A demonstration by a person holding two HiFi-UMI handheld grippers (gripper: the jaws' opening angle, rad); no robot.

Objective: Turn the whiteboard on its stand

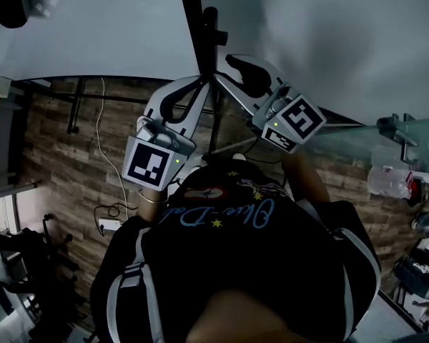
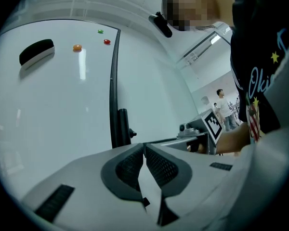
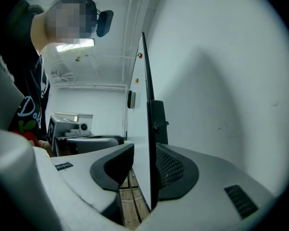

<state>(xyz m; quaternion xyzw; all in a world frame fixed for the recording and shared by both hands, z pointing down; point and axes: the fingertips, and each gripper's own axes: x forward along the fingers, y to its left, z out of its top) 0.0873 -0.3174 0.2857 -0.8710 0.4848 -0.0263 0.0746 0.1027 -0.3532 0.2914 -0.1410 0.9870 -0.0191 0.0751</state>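
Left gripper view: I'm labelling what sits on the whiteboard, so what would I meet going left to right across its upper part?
In order: eraser → orange magnet → green magnet → red magnet → black frame edge.

We see the whiteboard [image 2: 53,105] plain white inside a black frame [image 2: 114,81]. On it are a black eraser [image 2: 37,52] and three dots of colour: an orange magnet [image 2: 77,47], a green magnet [image 2: 100,31] and a red magnet [image 2: 106,42]. The left gripper [image 2: 144,147] and the right gripper [image 3: 145,150] are pale grey, and their fingers [image 2: 130,166] are dark grey with a fine dotted grid. The marker cube [image 1: 154,164] shows black squares on white. The floor [image 1: 64,170] is brown planking. The shirt [image 1: 236,263] is black with pale blue script and yellow stars.
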